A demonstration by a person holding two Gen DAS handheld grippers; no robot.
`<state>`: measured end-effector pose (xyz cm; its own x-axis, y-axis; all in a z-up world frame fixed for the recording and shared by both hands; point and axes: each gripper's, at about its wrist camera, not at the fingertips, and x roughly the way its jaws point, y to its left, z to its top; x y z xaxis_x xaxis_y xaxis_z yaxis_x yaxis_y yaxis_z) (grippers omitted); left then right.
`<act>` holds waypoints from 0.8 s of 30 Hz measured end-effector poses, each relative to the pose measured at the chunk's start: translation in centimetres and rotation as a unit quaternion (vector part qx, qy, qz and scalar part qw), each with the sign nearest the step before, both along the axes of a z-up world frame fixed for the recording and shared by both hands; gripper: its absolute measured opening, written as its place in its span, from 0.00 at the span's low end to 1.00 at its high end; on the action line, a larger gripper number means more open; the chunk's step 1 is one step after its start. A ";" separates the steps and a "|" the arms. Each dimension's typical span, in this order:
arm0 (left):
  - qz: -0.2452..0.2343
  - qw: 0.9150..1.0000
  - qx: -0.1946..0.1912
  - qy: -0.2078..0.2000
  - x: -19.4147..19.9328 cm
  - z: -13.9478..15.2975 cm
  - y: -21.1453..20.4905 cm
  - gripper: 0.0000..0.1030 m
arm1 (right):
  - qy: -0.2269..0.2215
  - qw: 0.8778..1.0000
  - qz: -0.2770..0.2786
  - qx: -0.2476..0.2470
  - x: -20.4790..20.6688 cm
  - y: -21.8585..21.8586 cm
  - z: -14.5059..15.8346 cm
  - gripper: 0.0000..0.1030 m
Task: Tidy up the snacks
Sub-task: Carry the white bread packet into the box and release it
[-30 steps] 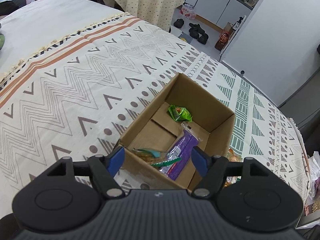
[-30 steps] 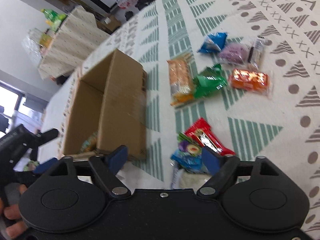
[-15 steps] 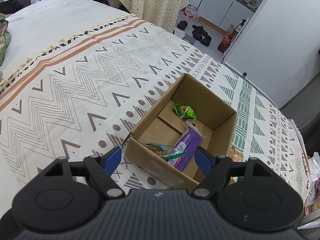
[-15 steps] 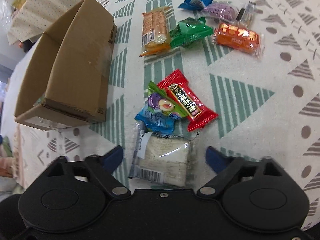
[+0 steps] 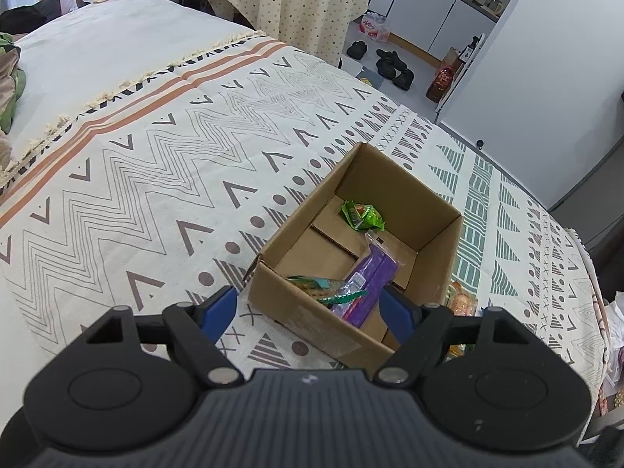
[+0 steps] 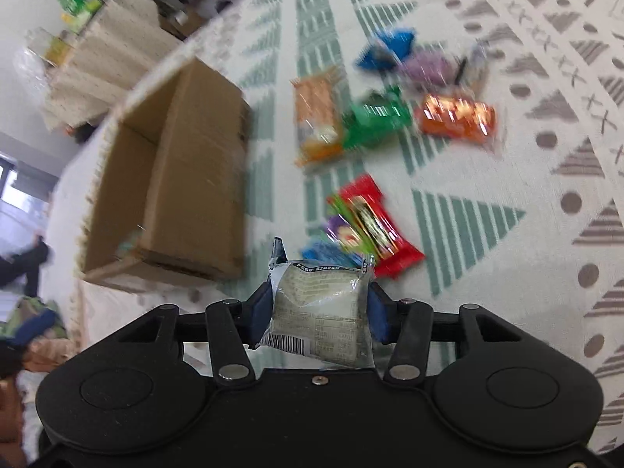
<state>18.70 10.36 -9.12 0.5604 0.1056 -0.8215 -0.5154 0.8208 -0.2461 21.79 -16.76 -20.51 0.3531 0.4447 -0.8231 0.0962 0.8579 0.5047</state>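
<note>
Two grippers over a patterned bedspread. Right gripper: jaws closing, blue pads pressed on both sides of a clear-wrapped pale snack, lifted off the bed, barcode end toward the camera. Just beyond it, a small heap on the bedspread: red packet overlapping a green-and-purple one and a blue one. Farther off, a second cluster, blurred: orange cracker pack touching a green packet, an orange packet beside those, then blue and purple ones behind. Cardboard box to the left of the held snack, its tall near wall standing between the jaws and the box's open top.

Left gripper: jaws apart, nothing between the pads, hanging above the box's near corner. Inside the box: long purple packet leaning against the near wall, green packet on the floor flaps, teal-and-green wrapper in the near corner. Past the bed's far edge, shoes on the floor, a bottle by a white door, and a dotted cloth draped over furniture.
</note>
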 end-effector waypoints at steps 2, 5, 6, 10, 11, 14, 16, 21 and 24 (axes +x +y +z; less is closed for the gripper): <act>0.000 1.000 0.002 0.001 -0.1 -0.1 0.0 0.77 | -0.022 1.000 -0.004 0.015 0.0 -0.3 1.0 0.48; 0.001 1.000 0.003 0.002 -0.1 -0.1 0.0 0.77 | -0.049 0.998 -0.008 0.044 0.2 -0.6 2.1 0.48; 0.001 1.000 0.003 0.002 -0.1 -0.1 0.0 0.77 | -0.057 0.997 -0.011 0.052 0.3 -0.7 2.4 0.48; -0.001 1.000 0.001 0.003 0.0 -0.3 0.0 0.77 | -0.088 0.993 -0.009 0.079 0.7 -0.9 3.7 0.48; -0.002 1.000 0.000 0.003 0.0 -0.4 0.1 0.77 | -0.094 0.992 -0.007 0.087 0.8 -0.7 3.9 0.48; -0.003 1.000 -0.005 0.003 0.1 -0.6 0.1 0.77 | -0.112 0.988 -0.002 0.111 1.1 -0.4 4.4 0.48; -0.003 1.000 -0.009 0.003 0.0 -0.7 0.1 0.77 | -0.123 0.984 0.003 0.126 1.5 0.0 4.9 0.48; -0.009 1.000 -0.015 0.001 0.0 -0.8 0.0 0.77 | -0.138 0.976 0.010 0.166 2.6 1.3 5.5 0.48; -0.010 1.000 -0.018 0.002 0.1 -0.9 0.1 0.77 | -0.140 0.974 0.011 0.177 3.3 2.0 5.4 0.49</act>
<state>18.76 10.42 -9.98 0.5592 0.0641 -0.8266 -0.5001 0.8212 -0.2746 25.09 -14.76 -15.14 0.5291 0.6930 -0.4898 -0.1048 0.6261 0.7727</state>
